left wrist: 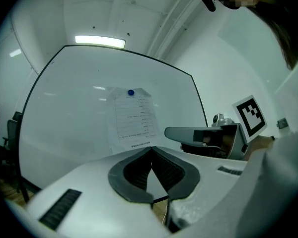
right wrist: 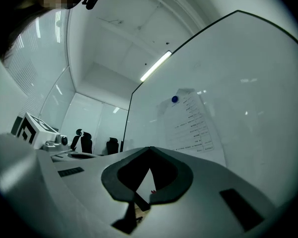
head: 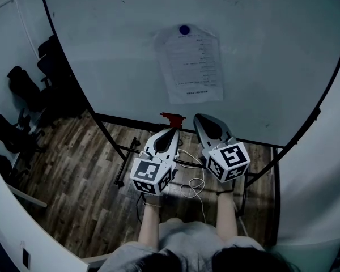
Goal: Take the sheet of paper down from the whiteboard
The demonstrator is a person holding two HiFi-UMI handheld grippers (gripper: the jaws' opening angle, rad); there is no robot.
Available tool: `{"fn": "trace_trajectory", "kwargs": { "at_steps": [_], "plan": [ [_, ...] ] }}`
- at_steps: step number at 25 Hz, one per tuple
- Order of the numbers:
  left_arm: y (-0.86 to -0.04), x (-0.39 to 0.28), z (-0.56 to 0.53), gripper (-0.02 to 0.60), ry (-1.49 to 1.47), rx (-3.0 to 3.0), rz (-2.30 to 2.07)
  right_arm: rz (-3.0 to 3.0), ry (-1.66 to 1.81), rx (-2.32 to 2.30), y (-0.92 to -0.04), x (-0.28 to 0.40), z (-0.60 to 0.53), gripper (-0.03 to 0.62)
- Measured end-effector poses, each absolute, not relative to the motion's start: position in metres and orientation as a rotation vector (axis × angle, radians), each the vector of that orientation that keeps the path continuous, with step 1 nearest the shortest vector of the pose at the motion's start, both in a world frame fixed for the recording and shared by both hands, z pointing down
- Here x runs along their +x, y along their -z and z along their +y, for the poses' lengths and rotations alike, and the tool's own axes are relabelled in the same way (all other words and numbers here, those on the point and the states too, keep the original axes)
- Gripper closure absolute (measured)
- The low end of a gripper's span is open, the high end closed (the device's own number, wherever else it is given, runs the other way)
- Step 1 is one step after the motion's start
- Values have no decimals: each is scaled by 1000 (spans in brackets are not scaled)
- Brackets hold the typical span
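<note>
A printed sheet of paper (head: pixel 189 64) hangs on the whiteboard (head: pixel 113 50), pinned at its top by a round blue magnet (head: pixel 185 30). The left gripper view shows the paper (left wrist: pixel 133 118) and magnet (left wrist: pixel 131 92) straight ahead; the right gripper view shows the paper (right wrist: pixel 193 125) and magnet (right wrist: pixel 175 99) up to the right. My left gripper (head: pixel 174 130) and right gripper (head: pixel 199 118) are side by side below the paper, both pointing at the board. Each is shut with nothing between its jaws, tips meeting at the left gripper (left wrist: pixel 151 148) and right gripper (right wrist: pixel 149 148).
The whiteboard stands on a black frame (head: pixel 110 137) over a wood floor (head: pixel 73 180). A small red object (head: pixel 171 118) sits at the board's bottom ledge. Black office chairs (head: pixel 22 89) stand at the left. A white cable (head: pixel 194 185) lies on the floor near the frame.
</note>
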State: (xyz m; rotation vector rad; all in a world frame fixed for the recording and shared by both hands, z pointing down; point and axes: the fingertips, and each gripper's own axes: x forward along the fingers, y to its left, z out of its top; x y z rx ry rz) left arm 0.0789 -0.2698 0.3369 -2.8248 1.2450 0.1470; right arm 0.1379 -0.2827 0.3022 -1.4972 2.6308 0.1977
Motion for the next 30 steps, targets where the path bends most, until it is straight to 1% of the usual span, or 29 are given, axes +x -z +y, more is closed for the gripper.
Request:
{"fn": "trace_trajectory", "kwargs": {
  "at_steps": [3, 9, 16, 20, 30],
  "plan": [
    [-341, 69, -280, 575, -176, -2835, 1274, 2628, -190, -1485, -303, 135, -292, 593],
    [-333, 52, -308, 575, -327, -2880, 1311, 2619, -232, -1471, -294, 127, -310, 594],
    [-315, 45, -354, 575, -248, -2882, 1299, 2527, -295, -1543, -260, 126, -340, 593],
    [-307, 42, -375, 575, -255, -2917, 1254, 2505, -355, -1546, -244, 118, -353, 593],
    [-301, 50, -407, 575, -232, -2980, 1110, 2436, -630, -1680, -194, 122, -372, 592]
  ]
}}
